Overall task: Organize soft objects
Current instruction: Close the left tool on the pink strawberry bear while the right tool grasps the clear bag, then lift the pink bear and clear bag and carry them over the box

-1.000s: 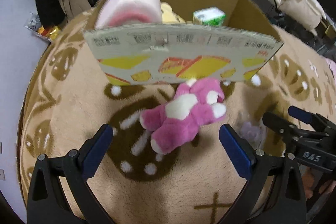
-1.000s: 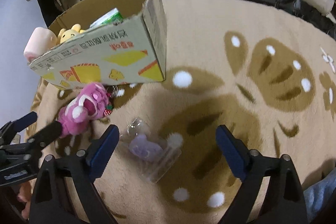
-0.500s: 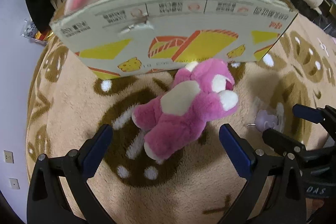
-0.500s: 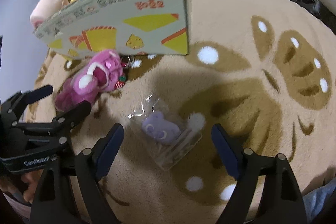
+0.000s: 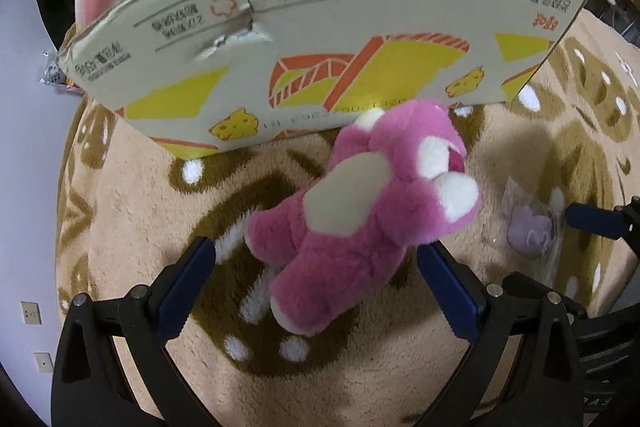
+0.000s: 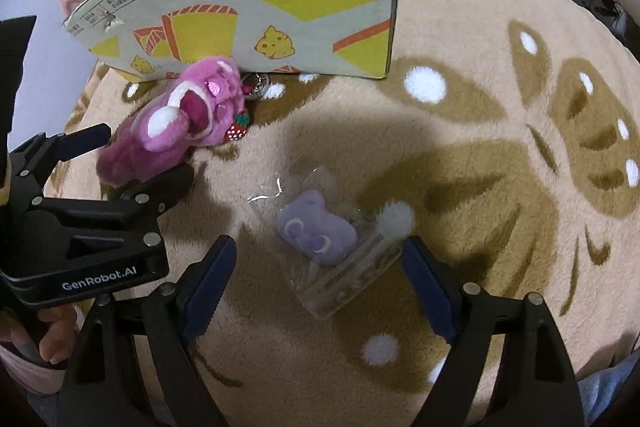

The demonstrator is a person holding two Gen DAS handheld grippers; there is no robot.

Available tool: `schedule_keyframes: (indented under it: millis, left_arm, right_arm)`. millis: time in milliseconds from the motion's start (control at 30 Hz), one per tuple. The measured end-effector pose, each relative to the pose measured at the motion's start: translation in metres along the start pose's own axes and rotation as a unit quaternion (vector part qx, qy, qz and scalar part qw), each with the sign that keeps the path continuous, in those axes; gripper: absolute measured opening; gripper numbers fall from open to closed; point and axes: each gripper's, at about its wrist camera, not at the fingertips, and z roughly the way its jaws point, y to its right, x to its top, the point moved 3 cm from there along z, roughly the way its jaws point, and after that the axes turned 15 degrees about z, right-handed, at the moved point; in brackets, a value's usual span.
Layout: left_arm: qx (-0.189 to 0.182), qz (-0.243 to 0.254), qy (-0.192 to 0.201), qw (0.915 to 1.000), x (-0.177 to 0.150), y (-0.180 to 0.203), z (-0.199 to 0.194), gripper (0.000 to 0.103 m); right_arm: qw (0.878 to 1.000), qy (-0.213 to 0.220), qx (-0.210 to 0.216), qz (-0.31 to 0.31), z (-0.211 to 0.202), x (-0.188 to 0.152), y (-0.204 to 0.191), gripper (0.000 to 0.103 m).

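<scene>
Pointing steeply down at the rug [image 6: 460, 155], my left gripper [image 5: 316, 267] is spread around the pink plush bear [image 5: 360, 215] lying toward 12 o'clock, while my right gripper [image 6: 316, 267], jaws just narrowing yet unclamped, flanks the bagged purple plush [image 6: 316, 227] at 12 o'clock.

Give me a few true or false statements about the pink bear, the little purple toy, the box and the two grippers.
1. The pink plush bear lies on the rug in front of the cardboard box. True.
2. The purple plush toy is inside the box. False: it lies on the rug in a clear bag.
3. The left gripper is shut on the bear. False: its jaws stand open around it.
4. The right gripper, jaws just closing, is open over the purple toy. True.
</scene>
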Motion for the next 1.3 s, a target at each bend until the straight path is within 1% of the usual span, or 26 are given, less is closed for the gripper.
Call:
schedule_keyframes:
  millis: [67,167,267,467,533,567,600,667,700,767,833,900,1000,1200,1300]
  left_arm:
    - [0.007,0.000,-0.003,1.0000,0.003,-0.001,0.002,0.100]
    - [0.006,-0.001,-0.008,0.9999,0.009,-0.003,0.008,0.100]
    - [0.011,0.003,-0.010,0.9999,0.015,-0.004,0.013,0.100]
    - [0.021,0.015,0.012,0.9996,0.023,0.001,0.009,0.099]
    - [0.017,0.019,0.016,0.9995,0.024,0.006,0.009,0.092]
    - [0.009,0.022,0.014,0.9996,0.024,0.010,0.009,0.082]
    - [-0.001,0.022,0.008,0.9997,0.024,0.014,0.011,0.076]
    - [0.002,0.023,0.001,0.9997,0.023,0.017,0.015,0.072]
    - [0.001,0.021,0.001,0.9998,0.024,0.016,0.015,0.069]
    - [-0.015,0.005,0.003,0.9999,0.024,0.013,0.013,0.067]
    - [-0.033,-0.012,0.005,0.9994,0.023,0.009,0.012,0.065]
    - [-0.044,-0.025,0.007,0.9987,0.022,0.006,0.011,0.064]
    - [-0.052,-0.032,0.012,0.9981,0.022,0.006,0.007,0.064]
    - [-0.049,-0.045,0.025,0.9975,0.016,0.003,-0.011,0.064]
    - [-0.050,-0.063,0.036,0.9961,0.008,-0.001,-0.021,0.064]
  right_arm:
    - [1.000,-0.002,0.000,0.004,0.002,-0.002,0.002,0.080]
    - [1.000,-0.004,0.002,0.012,0.003,-0.002,0.007,0.077]
    - [1.000,-0.005,0.000,0.016,0.005,-0.001,0.011,0.076]
    - [1.000,0.006,-0.012,0.007,0.007,0.004,0.005,0.076]
    - [1.000,0.011,-0.010,0.005,0.007,0.007,0.004,0.076]
    - [1.000,0.012,-0.010,0.005,0.008,0.010,0.004,0.074]
    - [1.000,0.013,-0.010,0.005,0.007,0.011,0.003,0.072]
    - [1.000,0.019,-0.018,0.004,0.008,0.014,0.004,0.062]
    - [1.000,0.022,-0.017,0.007,0.006,0.016,0.005,0.060]
    - [0.999,0.027,-0.015,0.012,0.005,0.019,0.007,0.051]
    - [0.999,0.030,-0.009,0.017,0.002,0.022,0.009,0.049]
    - [0.999,0.031,-0.005,0.020,0.000,0.023,0.010,0.049]
    - [0.999,0.032,-0.003,0.021,-0.003,0.024,0.012,0.048]
    - [0.998,0.039,0.022,0.031,-0.011,0.027,0.023,0.048]
    - [0.997,0.059,0.032,0.039,-0.026,0.029,0.030,0.048]
